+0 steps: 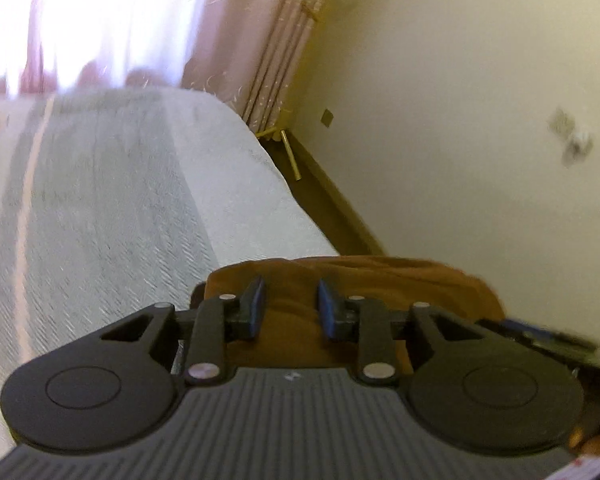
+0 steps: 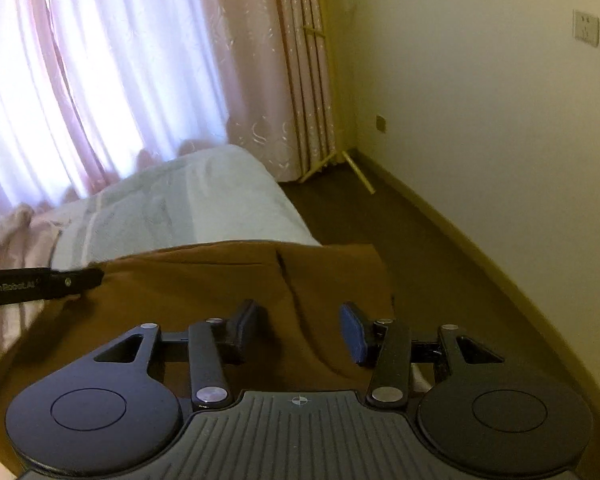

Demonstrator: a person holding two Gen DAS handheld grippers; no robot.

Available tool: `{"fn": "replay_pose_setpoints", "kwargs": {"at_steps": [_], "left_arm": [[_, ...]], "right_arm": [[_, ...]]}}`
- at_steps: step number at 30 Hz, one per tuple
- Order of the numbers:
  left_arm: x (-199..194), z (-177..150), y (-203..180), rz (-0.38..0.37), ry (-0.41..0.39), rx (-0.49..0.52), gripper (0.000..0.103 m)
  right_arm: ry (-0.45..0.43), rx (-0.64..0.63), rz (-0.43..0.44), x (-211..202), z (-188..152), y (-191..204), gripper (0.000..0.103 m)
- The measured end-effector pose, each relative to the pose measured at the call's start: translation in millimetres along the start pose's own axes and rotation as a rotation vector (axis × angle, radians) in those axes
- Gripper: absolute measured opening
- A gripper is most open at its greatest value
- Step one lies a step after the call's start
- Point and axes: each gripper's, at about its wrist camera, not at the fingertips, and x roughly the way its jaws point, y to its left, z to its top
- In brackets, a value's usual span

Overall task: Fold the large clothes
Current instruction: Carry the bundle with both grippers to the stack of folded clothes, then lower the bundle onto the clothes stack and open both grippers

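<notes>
- Left wrist view: the left gripper [image 1: 290,308] hangs over a brown garment [image 1: 360,280] that lies on the near end of a bed [image 1: 100,200] covered in pale grey. The blue-padded fingers [image 1: 327,307] stand apart with a fold of the brown cloth showing in the gap; the pads do not press on it, so the jaws are released. The cloth spreads to the right toward the cream wall [image 1: 480,100]. The picture is blurred.
- Right wrist view: the right gripper [image 2: 300,330] points down at the same brown garment [image 2: 220,280], which drapes over the bed's [image 2: 204,200] near corner. Its fingers [image 2: 352,338] are wide apart and released, the cloth under and between them, a crease running up from the gap. The left gripper's [image 2: 80,278] black tip reaches the garment's left edge; I cannot tell its state from here.
- No containers show; pink curtains [image 2: 140,60] hang behind.
</notes>
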Motion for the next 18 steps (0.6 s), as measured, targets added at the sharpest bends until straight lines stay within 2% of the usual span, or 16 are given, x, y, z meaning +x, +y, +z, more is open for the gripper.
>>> {"fn": "replay_pose_setpoints", "kwargs": {"at_steps": [3, 6, 9, 11, 14, 16, 18], "left_arm": [[-18, 5, -3, -0.016, -0.008, 0.032, 0.022], [-51, 5, -4, -0.047, -0.041, 0.051, 0.022], [-86, -8, -12, -0.071, -0.051, 0.076, 0.022], [-103, -22, -21, -0.061, -0.052, 0.122, 0.022], [-104, -46, -31, -0.010, -0.012, 0.168, 0.028], [-97, -56, -28, 0.031, 0.028, 0.135, 0.028], [-107, -59, -33, 0.047, 0.027, 0.127, 0.029]], "right_arm": [[-0.021, 0.015, 0.003, -16, 4, -7, 0.043], [-0.073, 0.017, 0.009, -52, 7, -7, 0.043], [-0.119, 0.032, 0.071, -99, -4, 0, 0.043], [-0.127, 0.024, 0.077, -120, -14, 14, 0.043], [-0.090, -0.003, 0.091, -129, -43, 28, 0.043], [-0.018, -0.036, 0.076, -112, -57, 39, 0.043], [0.011, -0.044, 0.048, -103, -63, 43, 0.043]]}}
